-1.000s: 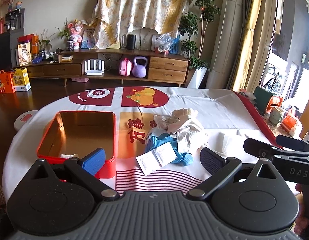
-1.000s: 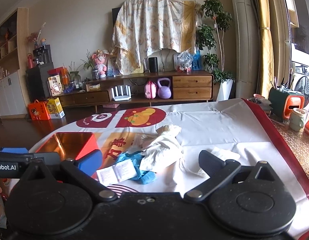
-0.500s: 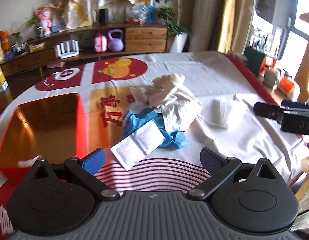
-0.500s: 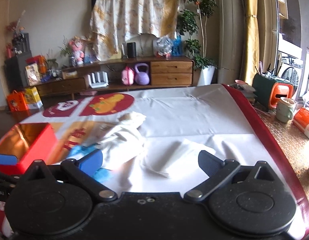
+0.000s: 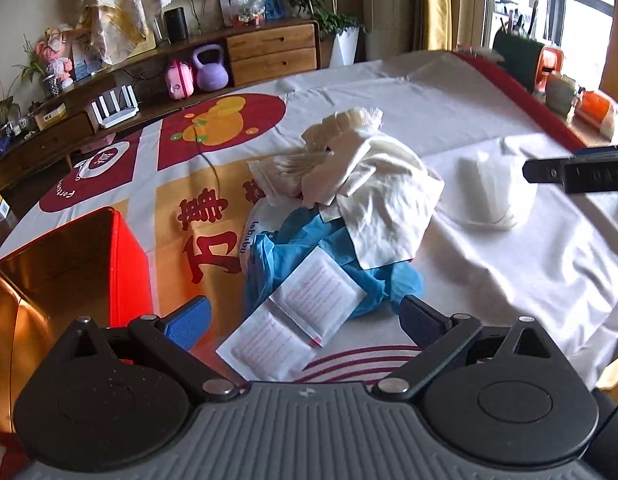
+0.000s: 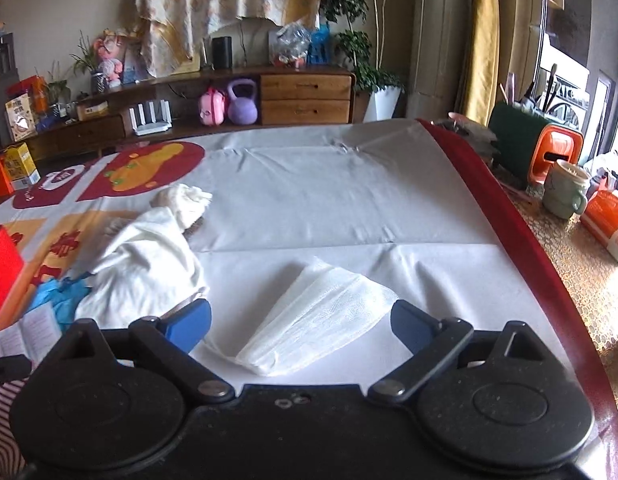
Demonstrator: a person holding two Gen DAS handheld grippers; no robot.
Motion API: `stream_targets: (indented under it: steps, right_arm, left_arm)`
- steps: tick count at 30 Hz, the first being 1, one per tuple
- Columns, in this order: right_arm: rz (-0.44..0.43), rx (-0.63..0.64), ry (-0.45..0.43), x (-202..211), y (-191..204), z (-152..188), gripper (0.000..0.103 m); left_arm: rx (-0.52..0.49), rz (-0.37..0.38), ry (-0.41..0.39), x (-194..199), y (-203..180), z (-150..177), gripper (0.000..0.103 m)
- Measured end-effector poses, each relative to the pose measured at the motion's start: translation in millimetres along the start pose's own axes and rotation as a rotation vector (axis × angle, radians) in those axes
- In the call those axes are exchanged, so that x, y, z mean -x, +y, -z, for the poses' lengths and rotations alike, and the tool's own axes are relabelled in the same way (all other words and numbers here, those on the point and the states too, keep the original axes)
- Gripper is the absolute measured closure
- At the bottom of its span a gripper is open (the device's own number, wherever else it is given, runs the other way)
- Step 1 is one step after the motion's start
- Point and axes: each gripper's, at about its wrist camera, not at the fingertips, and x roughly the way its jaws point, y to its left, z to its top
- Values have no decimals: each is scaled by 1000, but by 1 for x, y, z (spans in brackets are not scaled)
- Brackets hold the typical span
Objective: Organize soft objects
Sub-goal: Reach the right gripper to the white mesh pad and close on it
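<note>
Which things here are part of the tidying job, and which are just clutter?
Job: white cloth, blue glove, paper packets, folded gauze, red tin.
Clutter: mug, purple kettlebell, green holder.

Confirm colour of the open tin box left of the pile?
Red outside, shiny gold inside: the tin box shows best in the left wrist view.
</note>
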Motion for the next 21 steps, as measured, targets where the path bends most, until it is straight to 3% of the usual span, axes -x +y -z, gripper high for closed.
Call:
stream_targets:
  steps: [8, 14, 21]
  right_arm:
    - [9, -24, 64, -27, -2, 2, 12]
    - [18, -60, 96, -39, -7, 2, 12]
    - [20, -105, 130, -48, -9, 6, 25]
  left_arm:
    - [-71, -26, 23, -23, -3, 3, 9]
    - [-57, -30, 56, -34, 1, 9, 10]
    - [-34, -15, 57, -37, 0, 11, 26]
